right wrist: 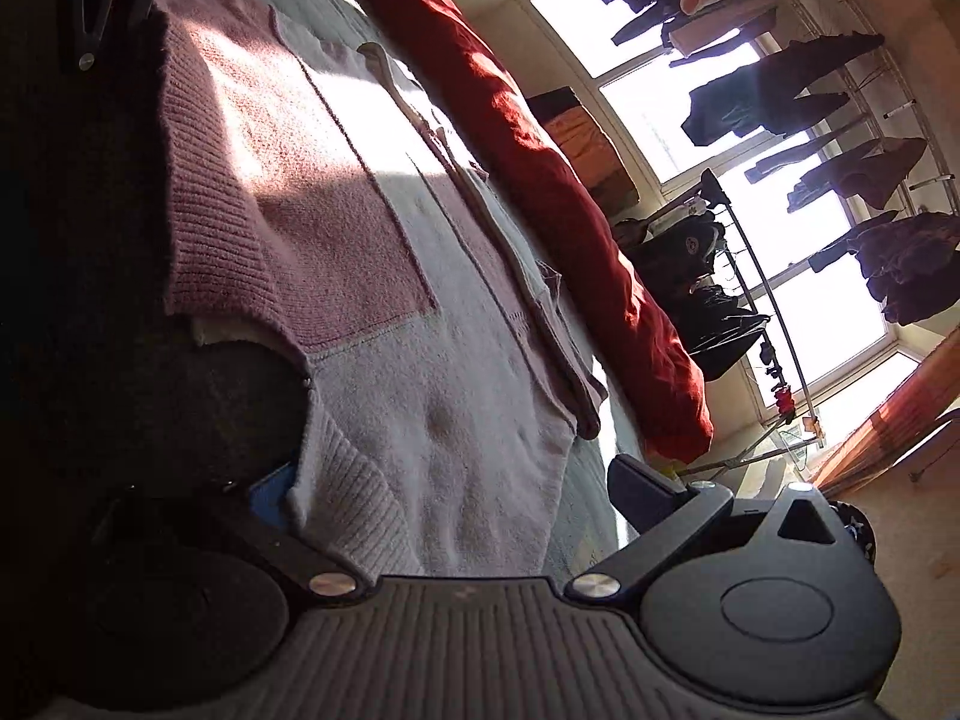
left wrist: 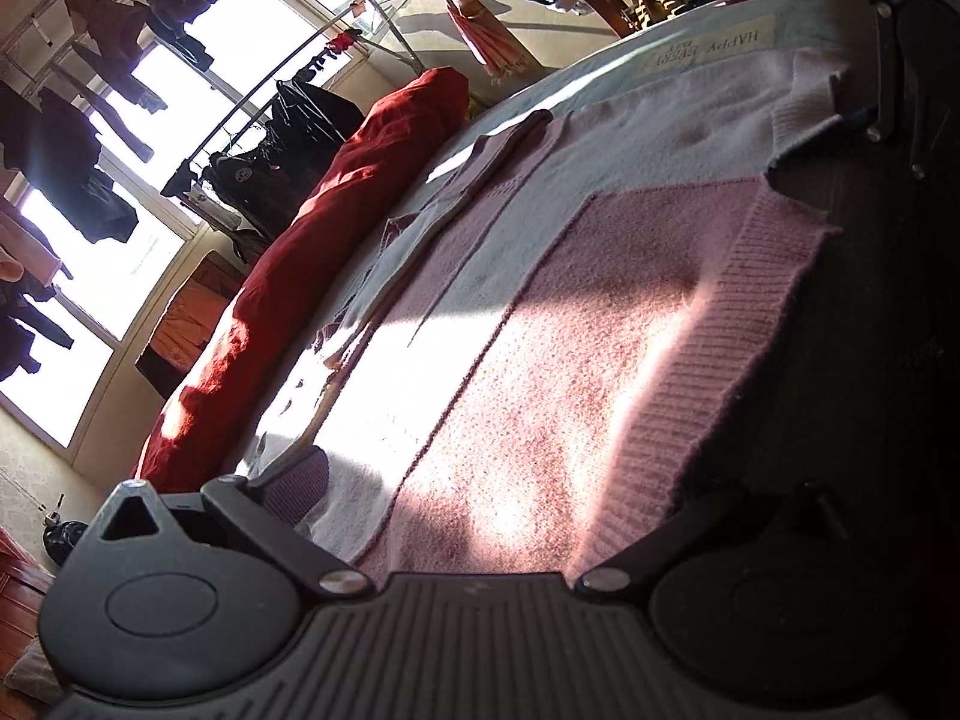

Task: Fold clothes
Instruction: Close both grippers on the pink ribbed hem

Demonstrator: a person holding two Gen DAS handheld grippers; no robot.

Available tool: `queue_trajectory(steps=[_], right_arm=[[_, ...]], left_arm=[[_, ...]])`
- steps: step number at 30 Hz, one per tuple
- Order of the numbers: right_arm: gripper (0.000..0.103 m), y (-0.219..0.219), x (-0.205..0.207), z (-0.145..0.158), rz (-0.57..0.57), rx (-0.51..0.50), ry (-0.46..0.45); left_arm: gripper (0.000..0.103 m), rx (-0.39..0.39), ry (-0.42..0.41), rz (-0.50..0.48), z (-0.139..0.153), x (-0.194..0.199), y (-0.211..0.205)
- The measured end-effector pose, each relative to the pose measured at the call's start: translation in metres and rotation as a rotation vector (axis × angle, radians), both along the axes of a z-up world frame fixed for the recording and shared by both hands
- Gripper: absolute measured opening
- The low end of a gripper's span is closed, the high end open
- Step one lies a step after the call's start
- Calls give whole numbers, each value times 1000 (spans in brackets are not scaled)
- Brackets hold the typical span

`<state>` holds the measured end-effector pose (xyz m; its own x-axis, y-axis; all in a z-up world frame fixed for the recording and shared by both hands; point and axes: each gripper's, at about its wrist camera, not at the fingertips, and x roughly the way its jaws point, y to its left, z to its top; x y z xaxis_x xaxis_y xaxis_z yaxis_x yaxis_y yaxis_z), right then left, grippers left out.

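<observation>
- the bed (left wrist: pixel 606 69) carries everything – a pale blue cover with a strip of upside-down lettering towards its far edge in my left view.
- a long red quilt (left wrist: pixel 336 204) lies rolled along one side edge of the bed, window side; it shows in my right view too (right wrist: pixel 540 168).
- the sweater (left wrist: pixel 540 324), knitted in pink and white blocks, lies flat and spread along the near edge of the bed, with sunlight across its middle; in my right view (right wrist: pixel 336 228) it fills the same stretch.
- its ribbed pink hem (left wrist: pixel 708 360) hangs at the near edge, over the dark side of the bed.
- a sleeve (left wrist: pixel 480 168) is folded in over the body, towards the quilt side.
- my left gripper (left wrist: pixel 540 492) is low over the pink end of the sweater, jaws spread wide; one finger (left wrist: pixel 300 480) rests on the white knit, the other is lost in shadow at the hem – i cannot tell if it grips anything.
- my right gripper (right wrist: pixel 456 492) is at the white ribbed end, jaws also wide apart, the knit lying between them; one finger (right wrist: pixel 642 492) stands clear beyond the sweater's edge, nothing pinched that i can see.
- dark clothes (right wrist: pixel 780 96) hang on a rack at the window, well apart from the bed.
</observation>
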<state>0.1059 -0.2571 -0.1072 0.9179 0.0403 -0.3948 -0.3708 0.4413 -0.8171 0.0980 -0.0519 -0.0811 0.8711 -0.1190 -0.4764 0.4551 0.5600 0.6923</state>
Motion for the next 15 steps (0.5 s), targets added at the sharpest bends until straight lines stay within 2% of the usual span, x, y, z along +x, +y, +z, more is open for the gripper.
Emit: queue_trajectory(steps=[5, 9, 12, 15], right_arm=[[103, -18, 0, -6, 3, -94, -24], [103, -17, 6, -5, 30, -113, -51], [103, -3, 13, -5, 67, -86, -53], [103, 5, 16, -7, 97, -96, -54]], left_arm=[[103, 5, -8, 28, 0, -4, 10], [103, 12, -24, 29, 2, -5, 9], [103, 23, -24, 2, 4, -3, 1], [101, 56, -31, -22, 2, -6, -1]])
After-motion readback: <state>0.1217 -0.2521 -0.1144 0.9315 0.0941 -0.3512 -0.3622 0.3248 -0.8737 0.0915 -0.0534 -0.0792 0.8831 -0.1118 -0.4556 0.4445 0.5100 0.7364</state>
